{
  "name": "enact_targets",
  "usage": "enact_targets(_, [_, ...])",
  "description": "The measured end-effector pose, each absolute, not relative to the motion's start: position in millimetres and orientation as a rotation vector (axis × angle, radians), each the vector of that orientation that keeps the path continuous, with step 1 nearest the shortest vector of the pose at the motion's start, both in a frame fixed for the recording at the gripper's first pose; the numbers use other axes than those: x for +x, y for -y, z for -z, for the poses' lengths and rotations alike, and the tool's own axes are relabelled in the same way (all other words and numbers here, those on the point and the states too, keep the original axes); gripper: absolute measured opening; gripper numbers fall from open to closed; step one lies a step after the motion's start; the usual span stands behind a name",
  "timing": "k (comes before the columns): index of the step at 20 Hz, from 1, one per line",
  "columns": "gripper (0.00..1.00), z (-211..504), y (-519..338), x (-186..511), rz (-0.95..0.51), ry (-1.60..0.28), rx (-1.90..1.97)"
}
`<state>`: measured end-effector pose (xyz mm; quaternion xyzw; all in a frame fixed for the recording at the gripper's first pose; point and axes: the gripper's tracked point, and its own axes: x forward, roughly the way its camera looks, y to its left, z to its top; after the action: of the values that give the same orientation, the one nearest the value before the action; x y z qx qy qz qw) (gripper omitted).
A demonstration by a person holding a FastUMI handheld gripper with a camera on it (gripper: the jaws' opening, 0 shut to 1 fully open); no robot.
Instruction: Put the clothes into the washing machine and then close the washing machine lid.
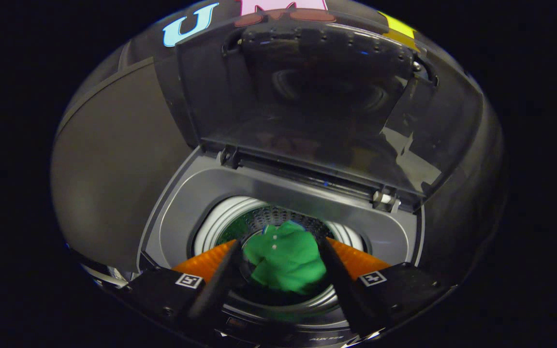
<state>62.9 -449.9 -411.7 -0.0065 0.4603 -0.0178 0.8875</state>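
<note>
Nearest my camera, the gripper (278, 280) had its two fingers (213, 285) spread wide apart and holding nothing, poised over the front rim of the washing machine (182, 212). Between them and straight ahead, lower down, the green shirt (283, 261) lay crumpled inside the drum (220, 217), so I judged the loading part finished. What my coming move turned on was the lid (327, 101): it stood raised and leaning back beyond the drum opening, hinged along the machine's rear edge, with its free edge highest and farthest from the fingers. Its long axis ran side to side, across the line of my fingers. To shut it, I reckoned I would have to lift and reach forward over the opening, catch that far top edge, and draw it toward the front rim.
</note>
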Motion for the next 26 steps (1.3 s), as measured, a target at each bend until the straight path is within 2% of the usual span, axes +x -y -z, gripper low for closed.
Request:
enact_targets(1, [0.98, 409.4, 446.4, 59.7, 0.047, -0.968, 0.026])
enact_targets(4, [0.99, 375.3, 440.4, 61.8, 0.074, -0.939, 0.107])
enact_targets(6, [1.0, 338.7, 438.2, 77.2, 0.072, -0.837, 0.139])
enact_targets(10, [0.99, 221.9, 438.5, 124.2, 0.083, -0.57, 0.275])
enact_targets(13, [0.99, 170.1, 480.4, 157.3, 0.168, -0.457, 0.133])
enact_targets(15, [0.99, 141.0, 490.6, 186.4, 0.164, -0.394, 0.087])
enact_targets(18, [0.99, 160.0, 505.5, 238.2, 0.184, -0.46, 0.143])
enact_targets(21, [0.99, 210.3, 506.3, 273.9, 0.202, -0.645, 0.163])
enact_targets(24, [1.0, 223.0, 511.0, 302.2, 0.219, -0.636, 0.14])
enact_targets(26, [1.0, 216.5, 505.8, 281.0, 0.206, -0.598, 0.133])
